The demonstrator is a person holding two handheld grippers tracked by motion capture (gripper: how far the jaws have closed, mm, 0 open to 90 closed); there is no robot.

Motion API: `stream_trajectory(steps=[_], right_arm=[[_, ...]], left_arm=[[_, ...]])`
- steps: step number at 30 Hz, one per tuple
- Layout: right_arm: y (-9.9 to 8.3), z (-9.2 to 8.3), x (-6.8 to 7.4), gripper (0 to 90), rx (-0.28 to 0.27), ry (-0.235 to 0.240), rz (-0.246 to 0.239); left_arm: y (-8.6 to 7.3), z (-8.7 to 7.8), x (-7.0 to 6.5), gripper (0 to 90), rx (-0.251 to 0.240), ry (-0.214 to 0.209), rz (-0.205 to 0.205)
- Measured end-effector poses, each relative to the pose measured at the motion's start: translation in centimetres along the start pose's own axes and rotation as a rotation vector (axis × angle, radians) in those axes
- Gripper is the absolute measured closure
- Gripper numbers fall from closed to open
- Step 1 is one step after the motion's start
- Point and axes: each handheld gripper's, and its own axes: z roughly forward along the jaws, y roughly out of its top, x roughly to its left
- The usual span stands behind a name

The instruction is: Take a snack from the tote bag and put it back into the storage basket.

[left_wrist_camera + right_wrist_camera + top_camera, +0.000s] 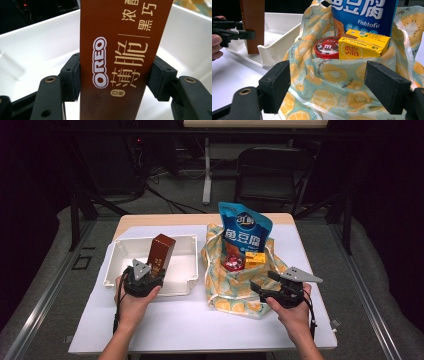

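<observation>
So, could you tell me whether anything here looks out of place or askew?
Nothing looks spilled or damaged. The brown Oreo box stands upright over the white tray, clamped by the left gripper. The blue snack bag sticks up out of the fruit-print bag.

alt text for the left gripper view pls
A hand-held gripper clamps an upright brown Oreo box between its two black jaws. A white plastic tray lies behind and beneath the box.

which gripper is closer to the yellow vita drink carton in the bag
Right. The right gripper sits open just before the bag, near the carton; the left gripper is off at the white tray, clamping the Oreo box.
</observation>
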Motion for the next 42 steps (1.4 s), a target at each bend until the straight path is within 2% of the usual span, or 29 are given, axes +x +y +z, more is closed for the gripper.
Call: stream_trajectory(steps=[5, 11, 14, 18, 23, 30, 35, 42], right_arm=[[0.0, 0.0, 0.0, 20.6, 0.0, -0.001, 0.001], [0.0, 0.0, -0.1, 20.6, 0.002, -0.001, 0.0], [-0.1, 0.0, -0.1, 20.6, 0.001, -0.002, 0.0], [-0.1, 0.1, -0.1, 20.6, 0.005, -0.002, -0.002], [-0.1, 0.1, 0.0, 20.7, 0.002, -0.001, 0.0], [-0.1, 0.1, -0.1, 20.7, 0.005, 0.001, 0.001], [-0.1, 0.0, -0.2, 20.8, 0.003, -0.001, 0.004], [-0.1, 0.1, -0.1, 20.8, 0.005, 0.0, 0.004]], left_arm=[[0.1, 0.0, -0.3, 37.7, 0.012, 0.07, 0.073], [-0.1, 0.0, -0.1, 37.7, 0.024, 0.122, 0.109], [-0.1, 0.1, -0.2, 37.7, 0.026, 0.128, 0.129], [-0.1, 0.2, -0.9, 37.7, 0.03, 0.146, 0.185], [-0.1, 0.3, -1.4, 37.5, 0.03, 0.156, 0.22], [-0.2, 0.5, -2.4, 37.5, 0.038, 0.181, 0.32], [-0.2, 0.5, -2.7, 37.5, 0.043, 0.191, 0.347], [-0.2, 0.6, -2.8, 37.5, 0.043, 0.195, 0.355]])
